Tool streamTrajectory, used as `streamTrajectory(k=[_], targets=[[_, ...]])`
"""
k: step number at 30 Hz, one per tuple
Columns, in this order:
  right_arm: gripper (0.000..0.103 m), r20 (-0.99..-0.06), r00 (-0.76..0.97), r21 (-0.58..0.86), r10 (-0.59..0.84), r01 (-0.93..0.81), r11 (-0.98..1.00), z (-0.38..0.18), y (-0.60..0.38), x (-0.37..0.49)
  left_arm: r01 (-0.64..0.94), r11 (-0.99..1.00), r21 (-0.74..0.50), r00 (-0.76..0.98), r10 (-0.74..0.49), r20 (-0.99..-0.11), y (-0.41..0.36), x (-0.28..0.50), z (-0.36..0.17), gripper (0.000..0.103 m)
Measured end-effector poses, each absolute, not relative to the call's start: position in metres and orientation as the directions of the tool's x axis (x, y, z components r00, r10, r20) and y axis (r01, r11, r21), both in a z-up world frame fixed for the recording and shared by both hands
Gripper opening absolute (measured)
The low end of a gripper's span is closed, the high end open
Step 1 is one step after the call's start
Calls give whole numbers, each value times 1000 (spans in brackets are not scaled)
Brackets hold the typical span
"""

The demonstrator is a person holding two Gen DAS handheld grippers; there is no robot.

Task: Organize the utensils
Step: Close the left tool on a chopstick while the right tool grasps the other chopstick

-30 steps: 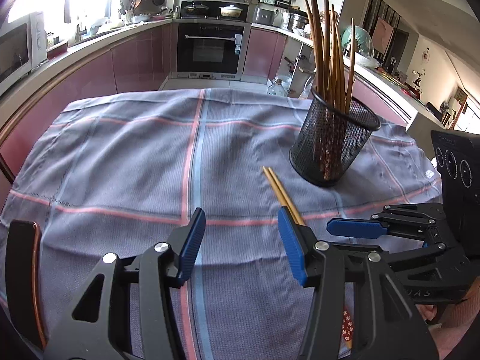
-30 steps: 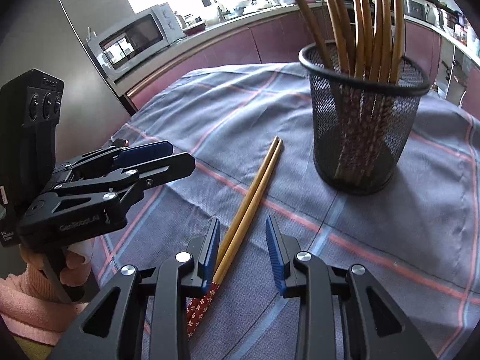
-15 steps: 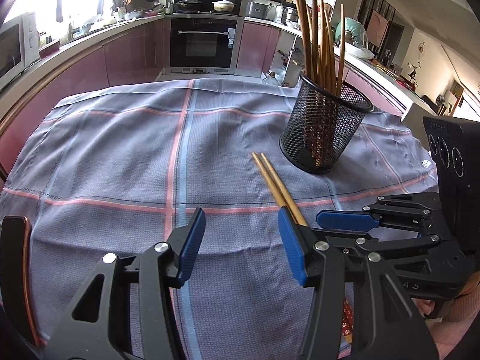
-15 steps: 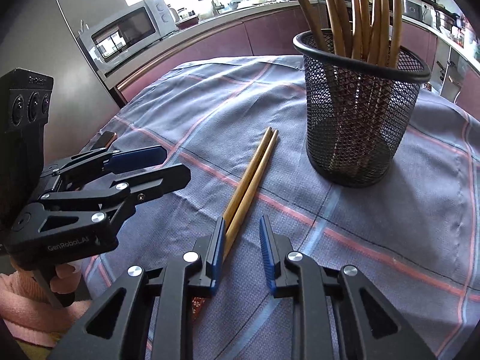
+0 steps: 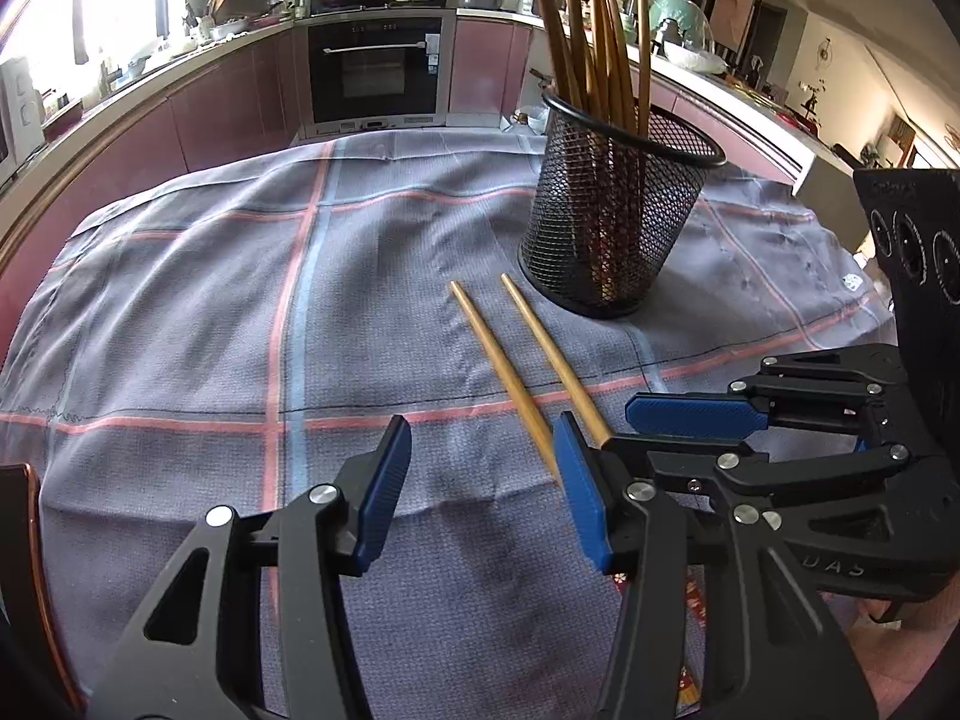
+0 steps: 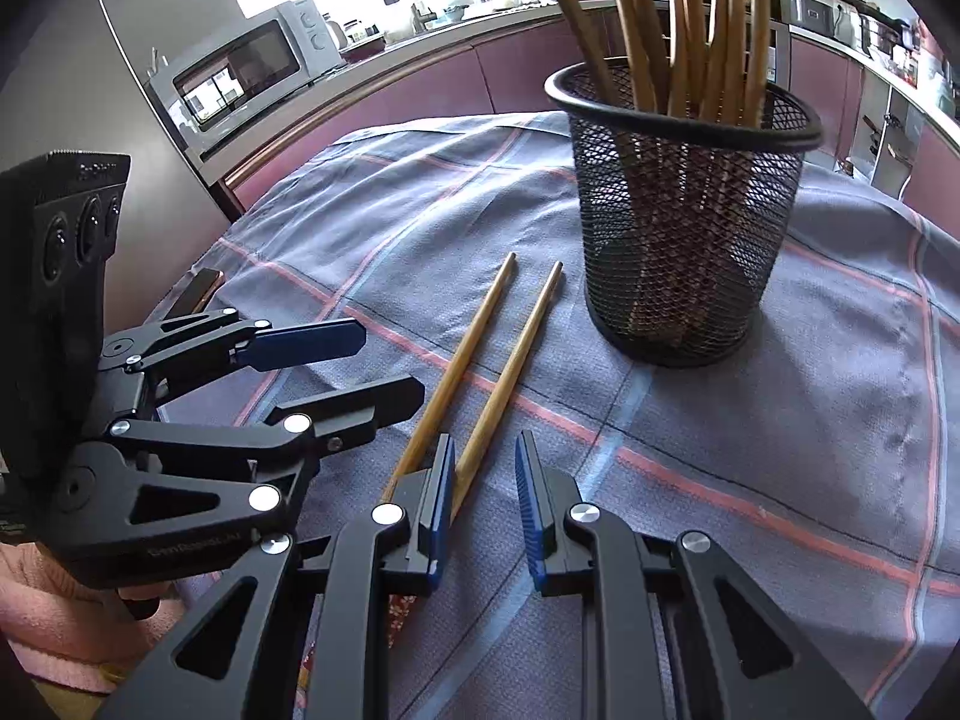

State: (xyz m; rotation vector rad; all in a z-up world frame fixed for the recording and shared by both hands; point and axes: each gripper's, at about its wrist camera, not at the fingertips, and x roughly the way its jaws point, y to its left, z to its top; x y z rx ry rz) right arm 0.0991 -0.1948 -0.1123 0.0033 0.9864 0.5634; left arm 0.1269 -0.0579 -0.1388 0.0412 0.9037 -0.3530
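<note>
Two loose wooden chopsticks [image 5: 516,372] [image 6: 462,360] lie splayed on the checked cloth in front of a black mesh cup [image 5: 612,228] [image 6: 678,240] that holds several more. My right gripper [image 6: 486,501] [image 5: 618,429] stands low over their near ends. Its jaws are narrow; the right-hand stick runs between them along the left pad and the other pad stays clear of it. The left-hand stick passes outside the left finger. My left gripper [image 5: 483,492] [image 6: 390,360] hovers open and empty just left of the sticks.
The grey cloth [image 5: 240,300] with red and blue lines covers a round table. A dark, brown-edged object [image 5: 18,540] sits at the table's left rim. Kitchen counters, an oven [image 5: 378,72] and a microwave [image 6: 240,78] stand behind. A pink sleeve [image 6: 36,600] shows at lower left.
The right jaws have narrowed around the sticks' near ends. The two sticks, which lay side by side, have spread apart. The left gripper has edged closer to the sticks.
</note>
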Motion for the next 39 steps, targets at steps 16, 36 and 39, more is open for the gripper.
streamTrajectory(k=[16,36,39], targets=[[19,-785,416,273,460,-433,859,-112,-203,106,318,940,-122,514,-279,-811,-71,144,-148,30],[16,-788,445,238,424,-415,878,-113,-190,126,282,951,-130,514,-264,-816,-65,147,-149,20],[14,-788,444,243,427,-413,878,-113,-191,127,281,950,-135,513,-268,-815,-64,148,-149,20]])
